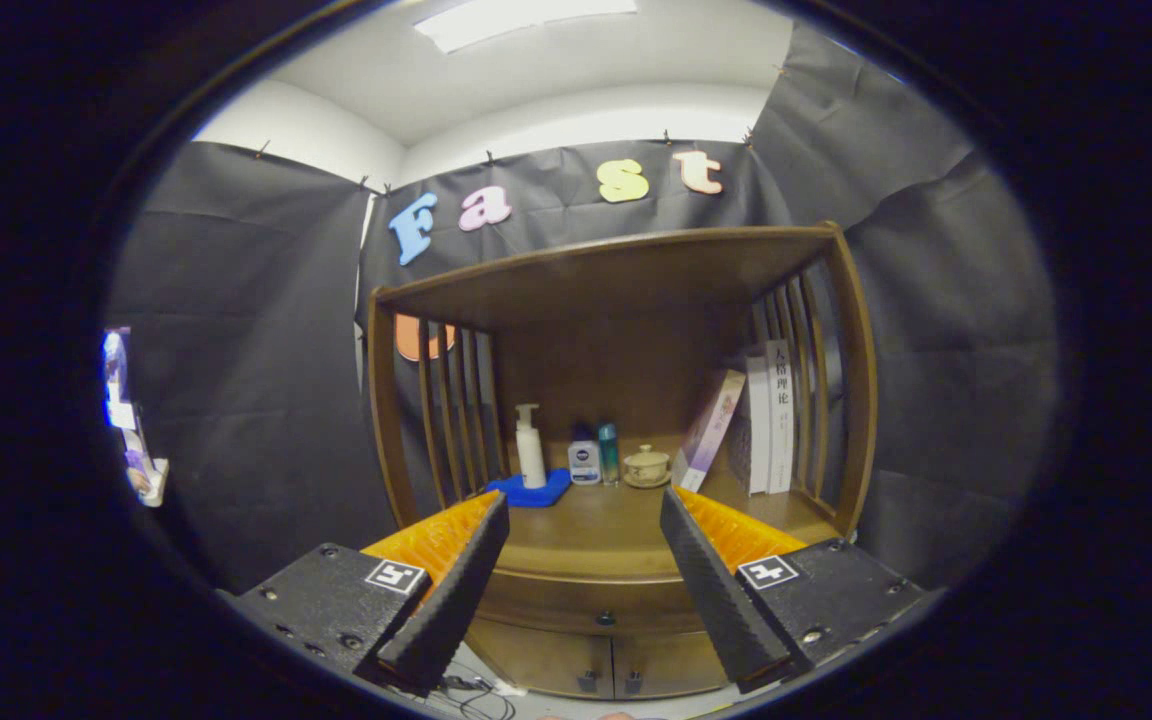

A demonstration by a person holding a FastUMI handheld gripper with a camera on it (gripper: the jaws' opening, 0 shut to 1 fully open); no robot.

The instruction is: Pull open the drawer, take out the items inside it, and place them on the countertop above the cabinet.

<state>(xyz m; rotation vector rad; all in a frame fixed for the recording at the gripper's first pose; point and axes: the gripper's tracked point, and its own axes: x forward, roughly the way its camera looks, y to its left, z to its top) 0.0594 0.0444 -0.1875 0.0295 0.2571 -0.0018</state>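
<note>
The gripper [584,520] hangs in the air in front of a dark wooden cabinet [856,380], its two fingers spread wide with nothing between them but the open view of the furniture. Between and just below the fingertips sits the drawer [586,603], closed, with a small dark knob [605,618] at its middle; under it are two cabinet doors [556,662], also closed. Above the drawer the brown countertop [586,520] runs back into an alcove framed by slatted wooden sides and a flat wooden top. Along the back of the countertop stand a white pump bottle [530,447] on a blue cloth [533,489], then a small white jar [584,462], a slim teal bottle [609,452] and a pale lidded teacup [646,465] on its saucer. To the right of these, books [774,415] stand against the slats, with one lighter book [708,432] leaning toward them. Black cloth [256,400] drapes the booth's walls behind and beside the cabinet, pinned up under a white ceiling with a bright light panel [521,18]. Some dark cables [476,695] lie on the pale floor by the cabinet's foot.
</note>
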